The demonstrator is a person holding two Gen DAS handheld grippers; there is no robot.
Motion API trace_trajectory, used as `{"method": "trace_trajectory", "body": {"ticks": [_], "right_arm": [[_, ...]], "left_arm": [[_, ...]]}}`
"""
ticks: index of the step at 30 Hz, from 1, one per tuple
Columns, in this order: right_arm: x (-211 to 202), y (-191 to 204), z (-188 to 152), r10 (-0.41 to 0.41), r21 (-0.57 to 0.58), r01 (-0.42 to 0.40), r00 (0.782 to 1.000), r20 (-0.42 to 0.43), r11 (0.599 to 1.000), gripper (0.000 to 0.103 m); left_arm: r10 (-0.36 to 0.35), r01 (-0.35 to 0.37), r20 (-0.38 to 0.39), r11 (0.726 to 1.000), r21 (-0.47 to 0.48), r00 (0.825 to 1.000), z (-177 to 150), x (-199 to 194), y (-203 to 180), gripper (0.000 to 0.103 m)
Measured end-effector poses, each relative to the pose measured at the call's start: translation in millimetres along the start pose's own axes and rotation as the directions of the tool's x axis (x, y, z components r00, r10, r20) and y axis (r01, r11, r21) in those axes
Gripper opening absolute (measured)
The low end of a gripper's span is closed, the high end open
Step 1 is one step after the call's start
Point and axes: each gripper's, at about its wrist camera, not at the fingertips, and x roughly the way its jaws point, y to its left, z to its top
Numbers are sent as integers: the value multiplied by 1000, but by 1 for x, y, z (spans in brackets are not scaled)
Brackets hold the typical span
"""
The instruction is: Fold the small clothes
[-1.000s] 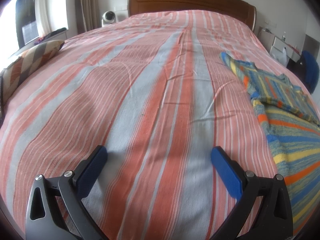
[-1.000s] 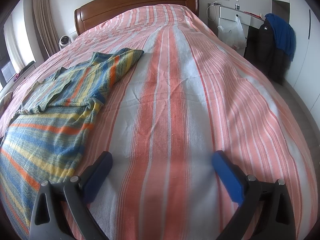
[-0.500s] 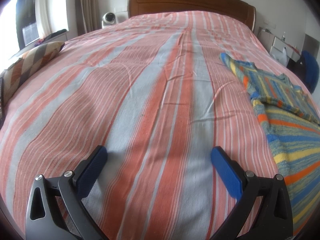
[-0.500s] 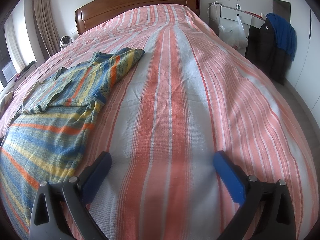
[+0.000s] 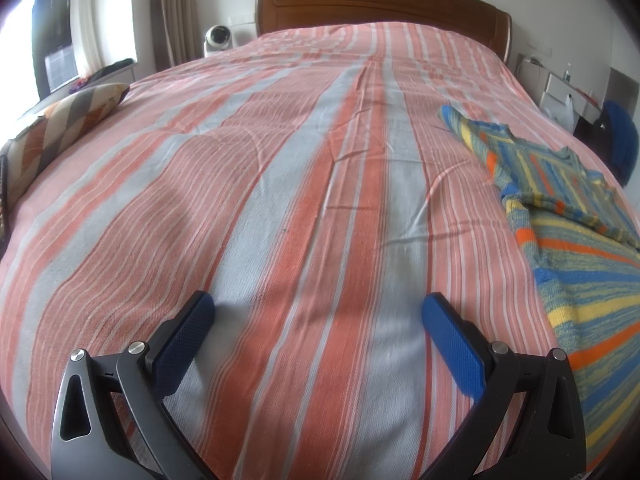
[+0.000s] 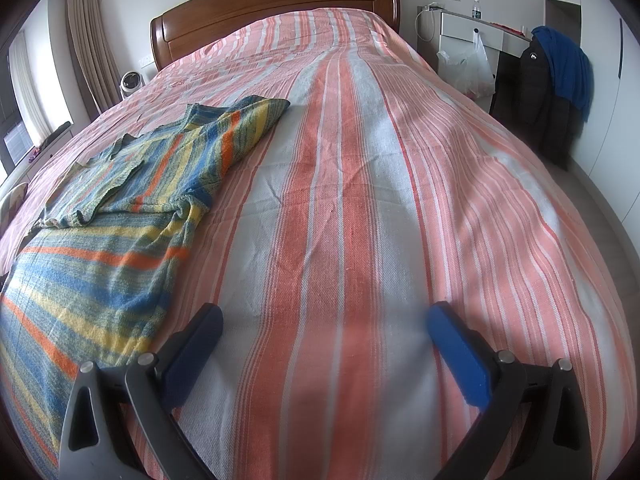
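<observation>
1. Between the spread fingers of the left hand-held gripper [image 5: 318,314] lies only bare bedspread [image 5: 248,184]; its jaws stand wide apart and hold nothing.
2. Equally spread and empty, the right hand-held gripper [image 6: 325,322] hangs low over the same striped cover, its left finger just beside the near edge of the shirt [image 6: 100,248].
3. Lying between the two tools, the striped knit shirt [image 5: 576,240] sits at the right edge of the left view and the left side of the right view. It is not flat: one part, probably a sleeve or the upper body, is already turned over the rest and rumpled.
4. I judge the step in hand to be the first reach, with no fold properly started. Each tool should turn inward toward the garment, since both now point past it up the bed toward the headboard [image 6: 276,4].
5. Aim for edges, not the middle. A pinch at a hem corner or shoulder seam gives control; a pinch in the loose knit only bunches it.
6. Take one layer only where the cloth lies doubled, and keep the lower finger from catching the bedspread, whose own wrinkles could lift with it.
7. Smooth the rumpled overlap first, pulling both corners evenly apart, so that later folds lie square.
</observation>
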Motion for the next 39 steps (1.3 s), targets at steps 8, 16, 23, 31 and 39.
{"method": "trace_trajectory", "body": {"ticks": [8,16,23,31,39], "right_arm": [[2,5,7,-26,-22,25,998,-55,999,101],[-102,34,-8,198,-34,-204,971,-135,978,97],[-135,64,-115,320,81,-313,869,-378,946,93],[-111,66,-159,355,170,-312,820,-449,935,61],[-128,70,-144,358,126,-337,834,-420,933,7]], "left_arm": [[-129,124,-78,991,-56,989,10,-12,15,101],[-355,373,-315,928,-3,880,-48,-81,-23,100],[-322,368,-417,929,32,850,-96,-101,-50,87],[-350,412,-521,911,3,778,-117,-93,-56,35],[-463,454,-521,877,-155,717,-114,-106,-26,4]]}}
